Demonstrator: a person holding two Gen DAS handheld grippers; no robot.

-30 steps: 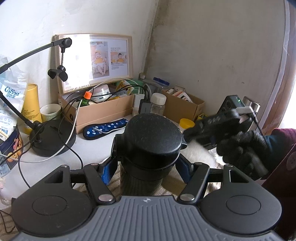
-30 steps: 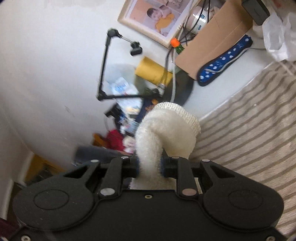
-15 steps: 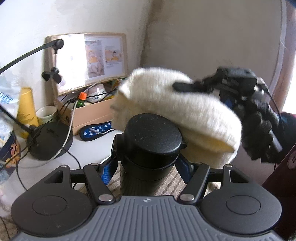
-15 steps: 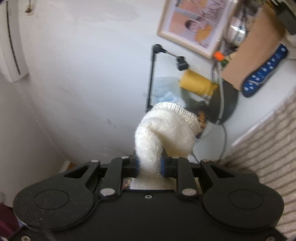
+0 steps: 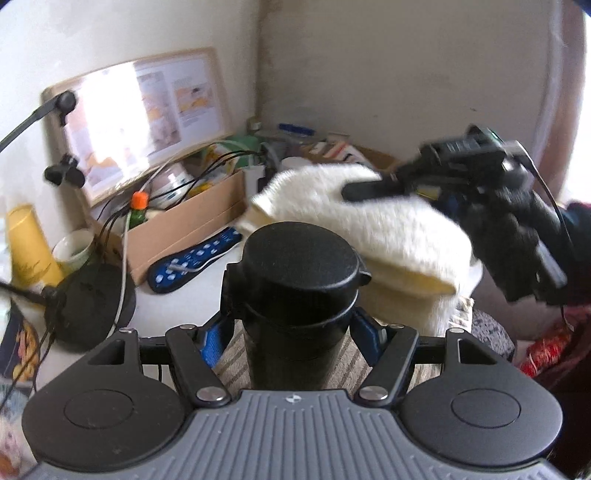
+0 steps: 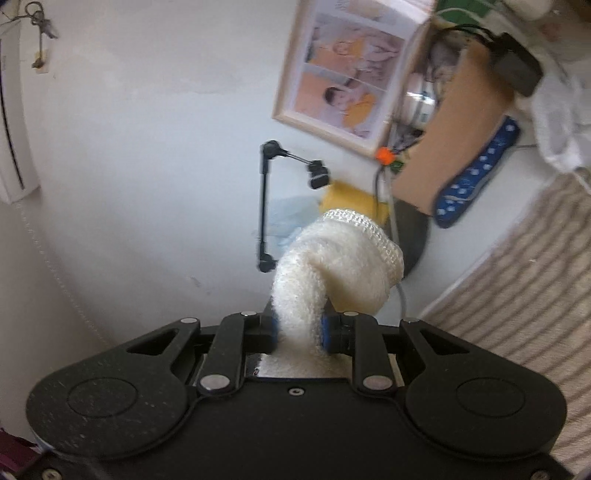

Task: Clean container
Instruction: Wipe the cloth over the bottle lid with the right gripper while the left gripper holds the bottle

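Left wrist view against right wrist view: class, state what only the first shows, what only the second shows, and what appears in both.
Only the left wrist view shows the black lidded container clamped in the left tool, plus the right tool from outside. Only the right wrist view shows the white wall unit with hanging keys. Both show the cream cloth, the framed picture, the cardboard box and the blue spotted item.

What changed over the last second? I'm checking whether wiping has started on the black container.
The right gripper carried the white towel up from the table to beside the black lidded container, behind its lid; contact is unclear. The left gripper stayed clamped on the container, and the right kept its grip on the towel.
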